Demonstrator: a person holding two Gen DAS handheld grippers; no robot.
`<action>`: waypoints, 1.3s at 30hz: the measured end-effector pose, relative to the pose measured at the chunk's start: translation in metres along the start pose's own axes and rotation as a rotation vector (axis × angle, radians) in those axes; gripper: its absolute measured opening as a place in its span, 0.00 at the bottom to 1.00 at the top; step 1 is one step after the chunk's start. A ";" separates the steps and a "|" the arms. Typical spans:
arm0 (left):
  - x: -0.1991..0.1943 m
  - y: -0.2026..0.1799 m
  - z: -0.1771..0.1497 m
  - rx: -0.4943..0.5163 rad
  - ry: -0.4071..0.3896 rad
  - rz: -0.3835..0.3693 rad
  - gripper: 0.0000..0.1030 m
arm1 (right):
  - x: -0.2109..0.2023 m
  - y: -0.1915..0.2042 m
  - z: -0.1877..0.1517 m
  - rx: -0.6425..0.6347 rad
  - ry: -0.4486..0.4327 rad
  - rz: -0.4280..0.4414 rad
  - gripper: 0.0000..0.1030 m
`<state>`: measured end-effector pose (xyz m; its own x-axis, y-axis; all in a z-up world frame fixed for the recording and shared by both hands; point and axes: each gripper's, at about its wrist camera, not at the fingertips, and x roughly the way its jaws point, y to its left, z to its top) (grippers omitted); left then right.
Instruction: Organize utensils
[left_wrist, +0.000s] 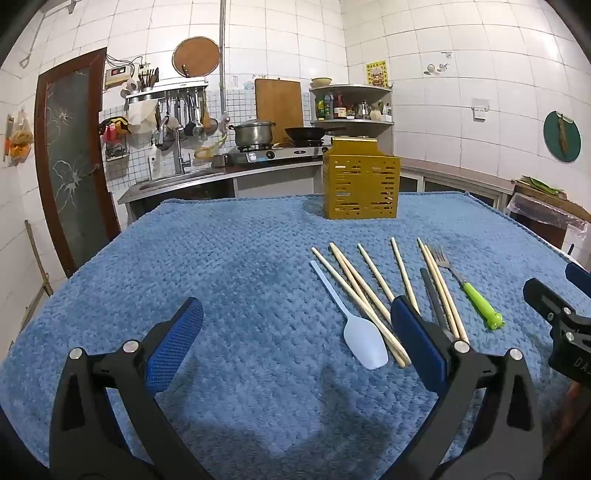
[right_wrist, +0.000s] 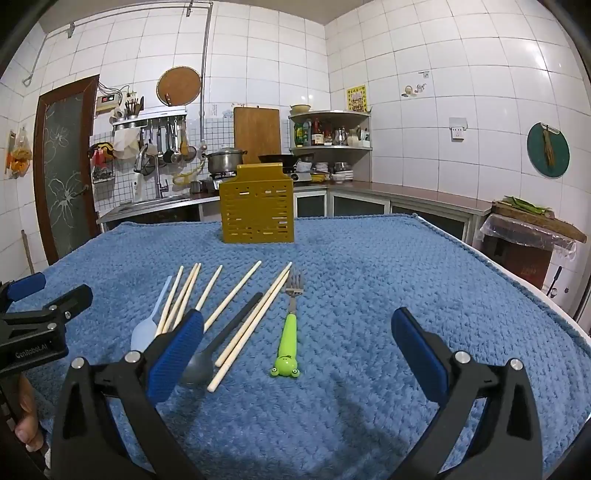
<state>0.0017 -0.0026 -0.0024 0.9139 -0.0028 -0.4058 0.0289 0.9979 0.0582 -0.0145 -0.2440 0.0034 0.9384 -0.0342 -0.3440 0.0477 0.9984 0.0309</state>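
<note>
**Utensils lying loose in front of the yellow holder, nothing gripped yet**

You are holding both tongs wide apart and empty: the left tongs (left_wrist: 295, 343) are hovering over bare blue towel (left_wrist: 221, 258) on the bench, the right tongs (right_wrist: 297, 350) are framing the green-handled fork (right_wrist: 290, 328). Everything is lying on your side of the yellow holder (right_wrist: 257, 206): chopsticks (right_wrist: 236, 295) fanned out, a pale blue spoon (left_wrist: 351, 321) at their left, a dark spoon (right_wrist: 218, 339) among them, the fork at their right. The fork is lying apart from the rest, so you are probably best starting there, closing across its handle. The path to the holder is looking open; the bench edge is falling away to the holder's right
</note>
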 end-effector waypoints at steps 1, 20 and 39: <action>0.000 -0.001 0.000 0.000 -0.001 0.000 0.95 | 0.000 0.000 0.000 0.000 0.001 0.000 0.96; 0.001 -0.005 -0.004 -0.003 0.003 -0.011 0.95 | 0.006 -0.003 -0.003 0.010 0.001 -0.008 0.96; 0.003 -0.006 -0.004 -0.005 0.006 -0.013 0.95 | 0.007 -0.005 -0.003 0.011 0.002 -0.007 0.96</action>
<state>0.0025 -0.0079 -0.0077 0.9111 -0.0156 -0.4119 0.0390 0.9981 0.0486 -0.0096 -0.2489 -0.0022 0.9374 -0.0415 -0.3459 0.0584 0.9976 0.0386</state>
